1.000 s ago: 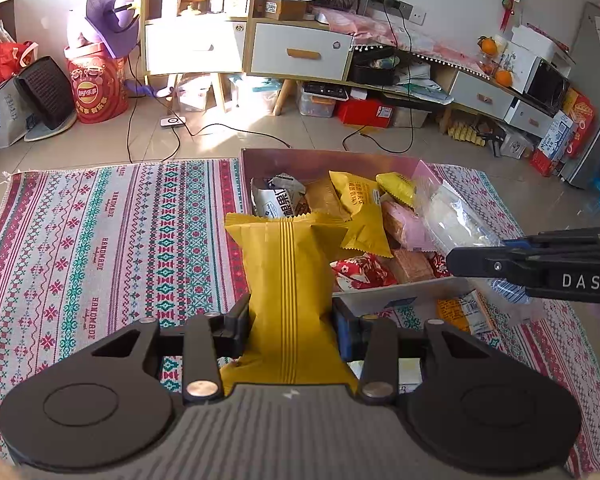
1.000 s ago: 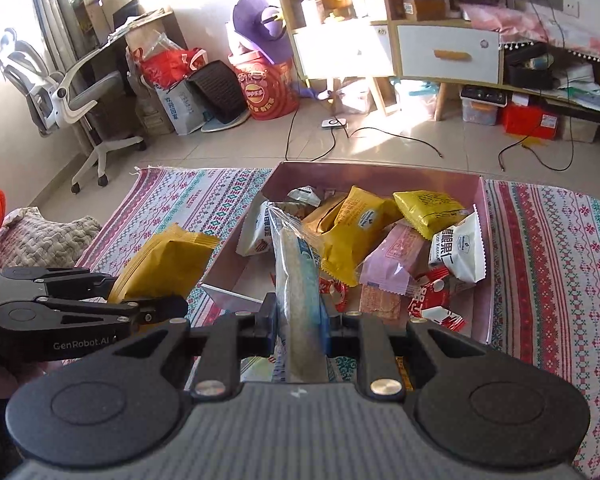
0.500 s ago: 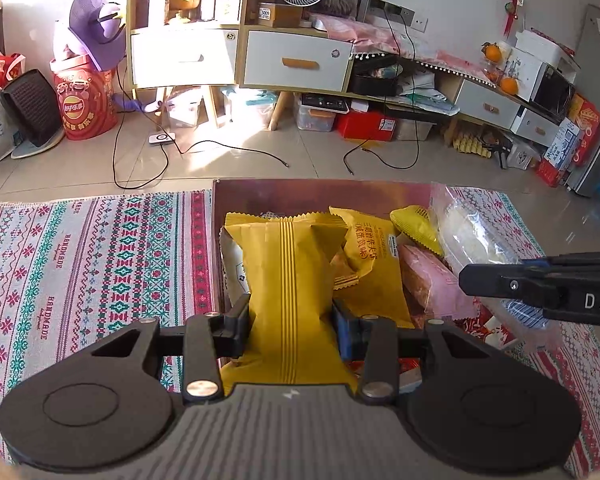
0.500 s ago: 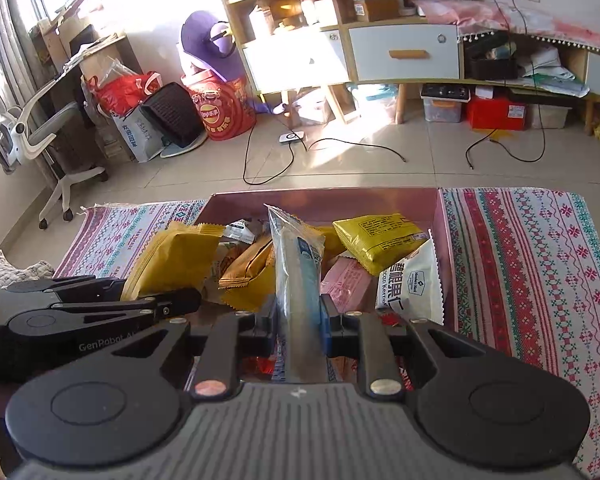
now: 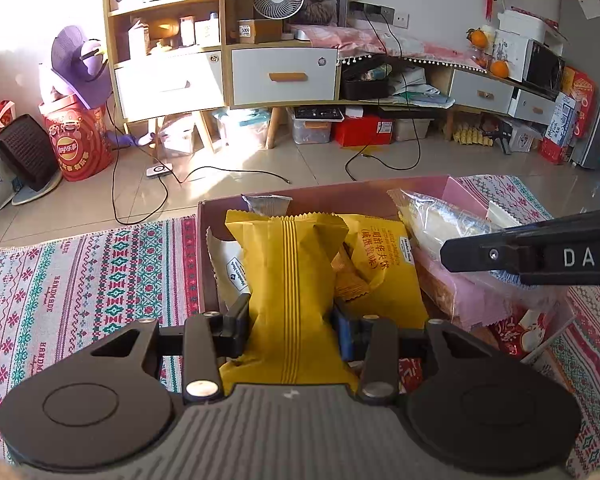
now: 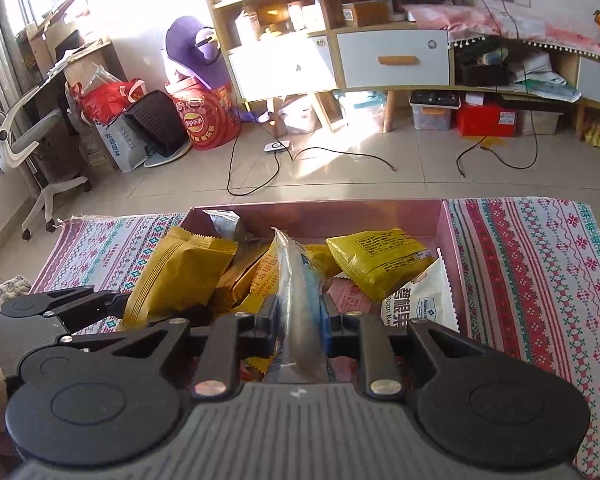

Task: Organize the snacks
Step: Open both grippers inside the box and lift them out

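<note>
My left gripper is shut on a mustard-yellow snack packet and holds it upright over the left part of a pink box full of snacks. My right gripper is shut on a clear plastic packet with blue print, held upright over the middle of the same box. The right gripper also shows from the side in the left wrist view. The left gripper and its yellow packet show at the left of the right wrist view.
The box lies on a patterned woven rug on a tiled floor. It holds several packets, among them yellow ones, a white one and pink ones. Shelves, drawers and floor cables are beyond.
Both grippers have moved forward with their packets, from the box's near edge to over its inside. Both stay shut.
</note>
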